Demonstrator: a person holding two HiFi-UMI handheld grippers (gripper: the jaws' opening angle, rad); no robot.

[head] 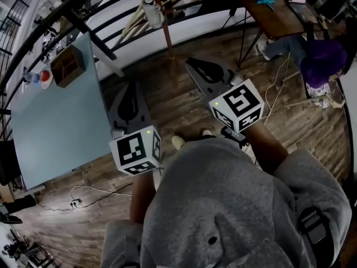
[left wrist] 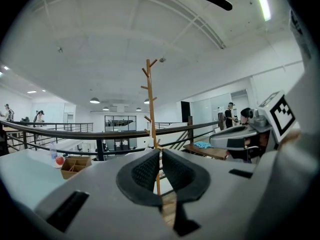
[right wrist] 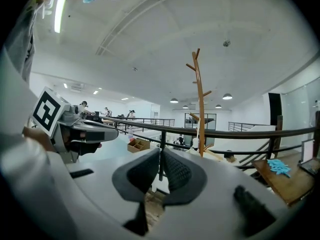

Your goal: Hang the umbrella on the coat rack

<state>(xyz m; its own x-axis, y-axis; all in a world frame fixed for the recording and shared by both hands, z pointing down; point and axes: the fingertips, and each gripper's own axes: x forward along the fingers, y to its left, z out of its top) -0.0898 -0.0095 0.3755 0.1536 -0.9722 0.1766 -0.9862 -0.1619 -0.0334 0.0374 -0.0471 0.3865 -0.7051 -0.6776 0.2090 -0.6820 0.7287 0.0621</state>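
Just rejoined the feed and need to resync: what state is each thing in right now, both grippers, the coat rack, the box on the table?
Left gripper: shut, nothing held.
Right gripper: shut, nothing held.
Coat rack: upright, upper pegs bare.
Wooden box: open-topped, upright on the table.

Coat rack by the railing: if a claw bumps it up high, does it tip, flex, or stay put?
Likely tippy: the coat rack is a tall, slender wooden pole, so a high push gets leverage. Being so thin, it may sway rather than stay rigid. Its pegs look short and thin, so probably easy to snap. Its base is unclear here.
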